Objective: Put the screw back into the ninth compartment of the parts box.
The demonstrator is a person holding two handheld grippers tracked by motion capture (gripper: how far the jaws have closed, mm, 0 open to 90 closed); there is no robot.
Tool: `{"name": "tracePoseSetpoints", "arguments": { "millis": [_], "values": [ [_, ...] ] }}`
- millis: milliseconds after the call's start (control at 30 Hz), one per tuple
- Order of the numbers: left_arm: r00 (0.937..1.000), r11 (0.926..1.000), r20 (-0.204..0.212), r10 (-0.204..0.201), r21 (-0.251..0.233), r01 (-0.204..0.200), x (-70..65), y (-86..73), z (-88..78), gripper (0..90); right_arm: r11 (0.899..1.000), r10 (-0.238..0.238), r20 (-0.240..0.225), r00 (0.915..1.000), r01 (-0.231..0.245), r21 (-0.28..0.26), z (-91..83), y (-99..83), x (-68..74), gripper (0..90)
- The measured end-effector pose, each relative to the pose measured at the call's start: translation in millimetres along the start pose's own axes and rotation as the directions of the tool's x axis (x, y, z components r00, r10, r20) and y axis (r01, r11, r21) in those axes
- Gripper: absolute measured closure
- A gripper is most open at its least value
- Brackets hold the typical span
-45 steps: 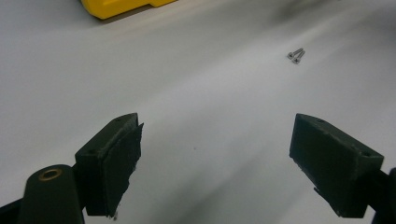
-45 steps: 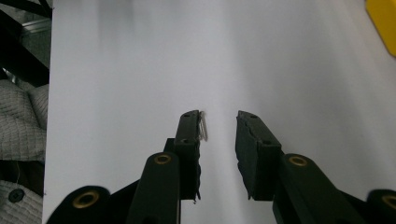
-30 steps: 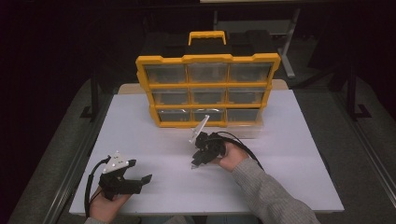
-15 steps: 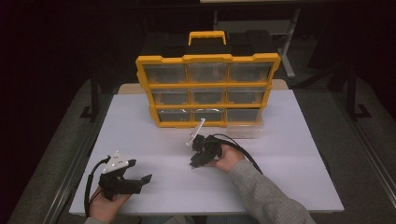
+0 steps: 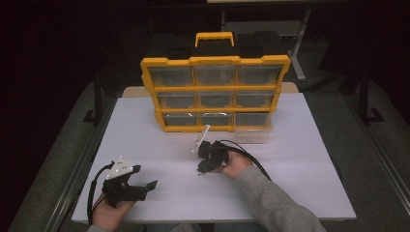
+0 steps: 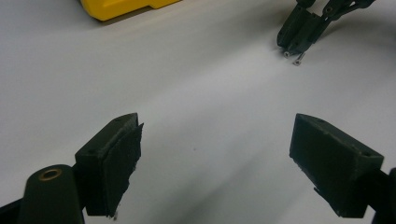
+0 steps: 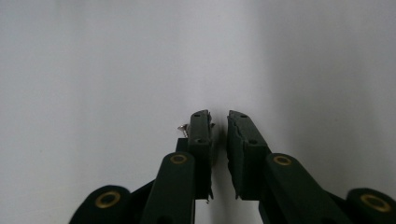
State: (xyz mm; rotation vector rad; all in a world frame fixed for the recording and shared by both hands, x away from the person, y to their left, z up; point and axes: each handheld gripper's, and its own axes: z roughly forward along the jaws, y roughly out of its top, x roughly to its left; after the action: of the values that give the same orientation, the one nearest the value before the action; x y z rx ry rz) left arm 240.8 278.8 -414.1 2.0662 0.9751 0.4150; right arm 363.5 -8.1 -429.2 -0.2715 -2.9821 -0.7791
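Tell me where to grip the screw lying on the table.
Grip the screw across its shank, coming straight down from above: it lies flat on the table, likely too low for a sideways approach. The right gripper has just been closing with nothing between its fingers; the screw sits just outside them.

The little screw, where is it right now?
The little screw lies on the white table, just outside the right hand-held gripper, in front of the yellow drawer box.

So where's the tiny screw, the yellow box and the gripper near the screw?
screw [image 7: 181, 127], right gripper view, on its head beside the left finger.
yellow box [image 5: 215, 61], high view, on its top rim.
right gripper [image 7: 219, 122], right gripper view, between its fingertips.
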Motion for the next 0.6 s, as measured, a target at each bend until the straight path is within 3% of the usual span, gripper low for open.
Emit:
{"name": "tracePoseSetpoints", "arguments": {
  "millis": [200, 600],
  "values": [
    [1.0000, 1.0000, 0.000, 0.001, 0.000, -0.001, -0.2, 0.1, 0.0, 16.0, 1.000, -0.004, 0.011, 0.9999, 0.004, -0.002, 0.2, -0.5, -0.4, 83.8],
    [1.0000, 1.0000, 0.001, 0.002, 0.002, -0.002, 0.3, -0.1, 0.4, 16.0, 1.000, 0.007, -0.010, 0.9999, -0.007, -0.009, -1.3, -2.6, -4.4, 86.3]
  ]
}}
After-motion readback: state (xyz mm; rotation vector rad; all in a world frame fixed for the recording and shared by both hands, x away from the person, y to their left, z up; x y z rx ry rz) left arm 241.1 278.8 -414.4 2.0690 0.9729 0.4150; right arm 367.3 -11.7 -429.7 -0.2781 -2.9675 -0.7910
